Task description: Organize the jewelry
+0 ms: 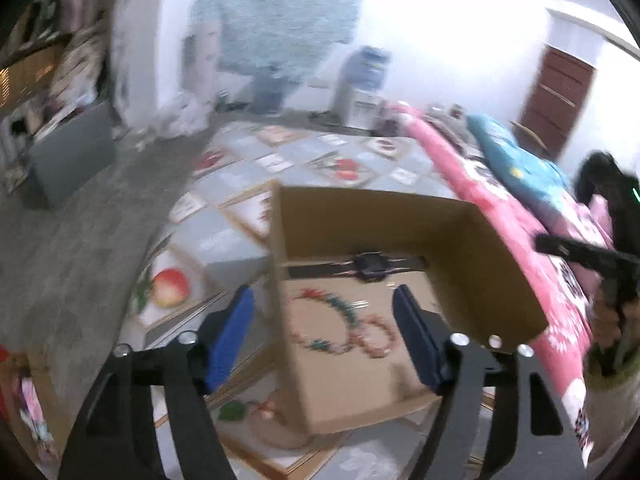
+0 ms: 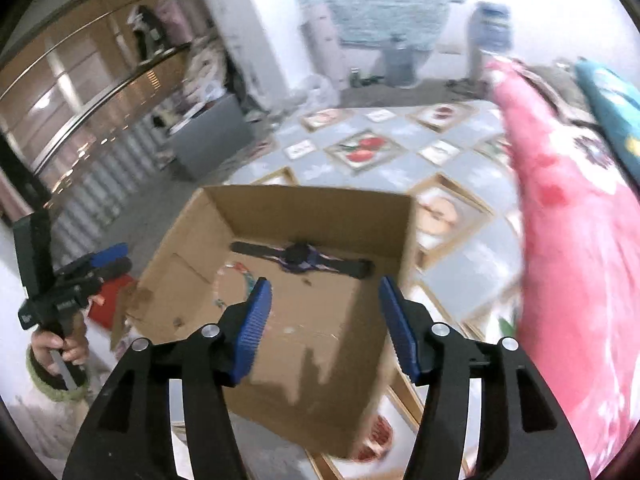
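An open cardboard box (image 1: 472, 264) is seen on the fruit-patterned mat (image 1: 256, 176). Both the left hand-held gripper (image 1: 324, 340) and the right hand-held gripper (image 2: 324, 320) are spread apart, empty. A watch (image 1: 370, 266), a beaded necklace (image 1: 324, 320) and a bracelet (image 1: 376, 338) are laid inside the box.

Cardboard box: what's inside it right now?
Inside the box: a black watch along the far wall, a large beaded necklace and a small pink bracelet on the floor. The near-right corner is hidden behind the left hand-held gripper.
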Tool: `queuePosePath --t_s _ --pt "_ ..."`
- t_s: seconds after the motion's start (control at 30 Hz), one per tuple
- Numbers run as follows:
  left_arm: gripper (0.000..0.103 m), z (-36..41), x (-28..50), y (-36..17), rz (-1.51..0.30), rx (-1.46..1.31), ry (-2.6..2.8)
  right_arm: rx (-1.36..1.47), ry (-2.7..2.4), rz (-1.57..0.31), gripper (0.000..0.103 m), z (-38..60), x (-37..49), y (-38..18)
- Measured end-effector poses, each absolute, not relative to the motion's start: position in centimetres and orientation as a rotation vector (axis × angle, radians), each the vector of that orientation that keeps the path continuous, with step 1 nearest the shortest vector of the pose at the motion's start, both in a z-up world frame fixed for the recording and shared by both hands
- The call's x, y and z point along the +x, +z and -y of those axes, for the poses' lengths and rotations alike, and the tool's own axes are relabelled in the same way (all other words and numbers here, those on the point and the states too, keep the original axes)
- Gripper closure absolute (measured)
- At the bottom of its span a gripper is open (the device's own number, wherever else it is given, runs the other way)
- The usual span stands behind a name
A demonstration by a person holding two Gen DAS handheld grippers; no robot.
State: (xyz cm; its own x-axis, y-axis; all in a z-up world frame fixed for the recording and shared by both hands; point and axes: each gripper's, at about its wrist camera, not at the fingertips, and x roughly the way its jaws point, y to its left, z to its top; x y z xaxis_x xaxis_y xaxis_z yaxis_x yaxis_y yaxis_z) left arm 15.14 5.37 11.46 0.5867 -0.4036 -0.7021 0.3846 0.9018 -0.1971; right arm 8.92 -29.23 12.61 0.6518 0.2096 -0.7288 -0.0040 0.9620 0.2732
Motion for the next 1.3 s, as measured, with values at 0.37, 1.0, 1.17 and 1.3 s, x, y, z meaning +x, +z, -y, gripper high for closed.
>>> queuePosePath --t_s 0.37,1.0,1.17,1.3 --pt "0.03 -6.1 17.1 3.4 -1.088 -0.213 -0.405 0.471 0.069 -1.098 0.047 29.4 8.4 3.0" --pt "0.029 -5.7 8.6 4.7 -1.094 -0.181 -0.488 0.5 0.071 -1.081 0.046 27.9 1.3 3.8" --pt "0.029 -5.8 6.8 4.3 -1.086 -0.172 -0.484 0.535 0.069 -1.068 0.045 27.8 -0.5 3.1" --pt "0.029 -6.3 6.2 3.5 -1.077 -0.197 -0.488 0.522 0.058 -1.057 0.043 27.2 -0.7 2.5"
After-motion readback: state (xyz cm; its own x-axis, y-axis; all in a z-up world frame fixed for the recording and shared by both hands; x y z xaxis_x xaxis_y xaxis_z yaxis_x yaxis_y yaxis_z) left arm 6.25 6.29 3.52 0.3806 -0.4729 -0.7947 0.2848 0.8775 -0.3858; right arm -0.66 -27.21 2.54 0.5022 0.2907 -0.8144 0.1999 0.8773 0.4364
